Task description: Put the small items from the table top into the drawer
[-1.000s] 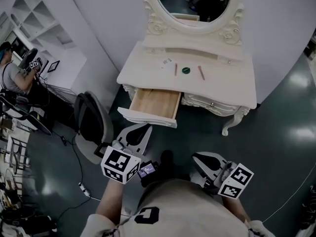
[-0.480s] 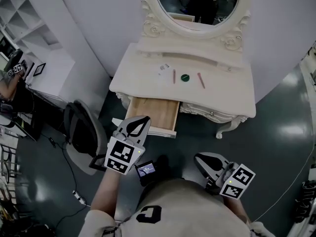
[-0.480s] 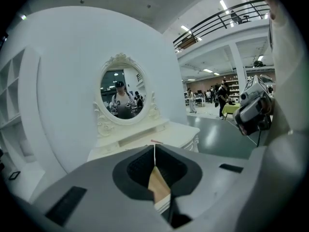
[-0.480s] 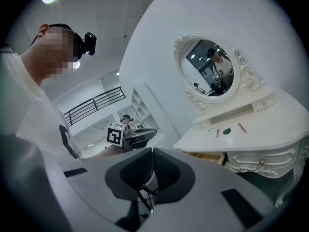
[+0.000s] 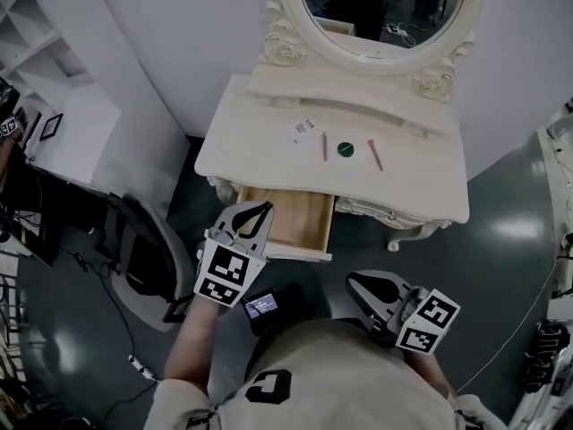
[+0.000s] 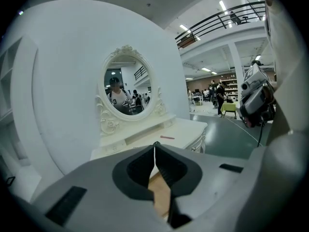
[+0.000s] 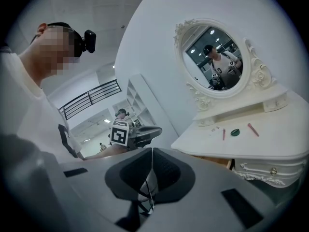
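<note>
The drawer (image 5: pixel 304 222) is standing open just ahead of the left gripper (image 5: pixel 258 210) jaws, under the bench (image 5: pixel 430 182) edge. Farther ahead of both jaws, a card (image 5: pixel 301 131), a stick (image 5: pixel 324 146), a round cap (image 5: pixel 346 150) and a second stick (image 5: pixel 375 154) are lying in a row on the bench, left to right. The mirror (image 5: pixel 385 7) is standing behind them. The right gripper (image 5: pixel 354 281) is hanging well short of the bench.

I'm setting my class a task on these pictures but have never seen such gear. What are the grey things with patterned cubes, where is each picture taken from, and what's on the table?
No robot: a person holds tongs in each hand, left tongs and right tongs; the cubes are part of them. The head view comes from a camera on the person's head, looking down; the two gripper views ride on the tongs, looking along their jaws. Both are shut and empty. On the white dressing table lie a small white item, two reddish sticks and a green disc. Its drawer stands open.
</note>
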The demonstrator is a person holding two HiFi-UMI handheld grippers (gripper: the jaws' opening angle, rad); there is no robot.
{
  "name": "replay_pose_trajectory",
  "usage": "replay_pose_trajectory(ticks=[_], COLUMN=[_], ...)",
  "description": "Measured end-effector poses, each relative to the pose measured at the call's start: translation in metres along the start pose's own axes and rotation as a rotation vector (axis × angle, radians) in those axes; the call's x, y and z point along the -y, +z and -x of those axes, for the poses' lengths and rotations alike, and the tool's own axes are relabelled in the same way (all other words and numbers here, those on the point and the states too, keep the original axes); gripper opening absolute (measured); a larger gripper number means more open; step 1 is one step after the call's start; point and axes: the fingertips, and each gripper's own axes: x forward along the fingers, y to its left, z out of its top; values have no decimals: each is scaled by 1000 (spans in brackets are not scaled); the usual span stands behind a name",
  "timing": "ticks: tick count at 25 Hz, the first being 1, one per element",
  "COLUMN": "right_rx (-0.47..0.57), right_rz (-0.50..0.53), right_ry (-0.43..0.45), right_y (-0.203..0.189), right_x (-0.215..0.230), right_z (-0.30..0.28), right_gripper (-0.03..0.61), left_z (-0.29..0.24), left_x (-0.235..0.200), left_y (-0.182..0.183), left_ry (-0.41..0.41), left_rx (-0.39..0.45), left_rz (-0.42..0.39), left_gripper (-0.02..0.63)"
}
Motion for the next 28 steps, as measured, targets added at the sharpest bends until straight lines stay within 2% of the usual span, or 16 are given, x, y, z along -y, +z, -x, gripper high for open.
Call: replay_pose_trajectory(ticks=[8, 9, 11, 13, 18, 24, 28], right_rx=[-10, -7, -4, -6, -22, -44, -53], right_rz=[-21, -30, -39, -43, -100, -175, -207], right_ry=[4, 6, 16, 34, 77, 116, 104], right_y=[1, 3, 8, 14, 25, 25, 21], right_x=[11, 15, 24, 35, 68, 98, 115], right_z=[-31, -32, -35, -37, -38, -42, -40], right_gripper=[29, 29, 29, 29, 29, 29, 29], left_z=[-44, -53, -72, -91, -140, -196, -232], left_x=[-23, -25, -29, -34, -45, -59, -68], left_y=[-14, -15, -18, -20, -32, -59, -77], left_ry=[-62, -69, -80, -79, -62, -54, -54], left_rx=[-45, -57, -90, -125, -214, -334, -406], left_rz=[-52, -56, -69, -88, -126, -231, -340], left_gripper=[60, 73, 174, 202, 225, 229, 229])
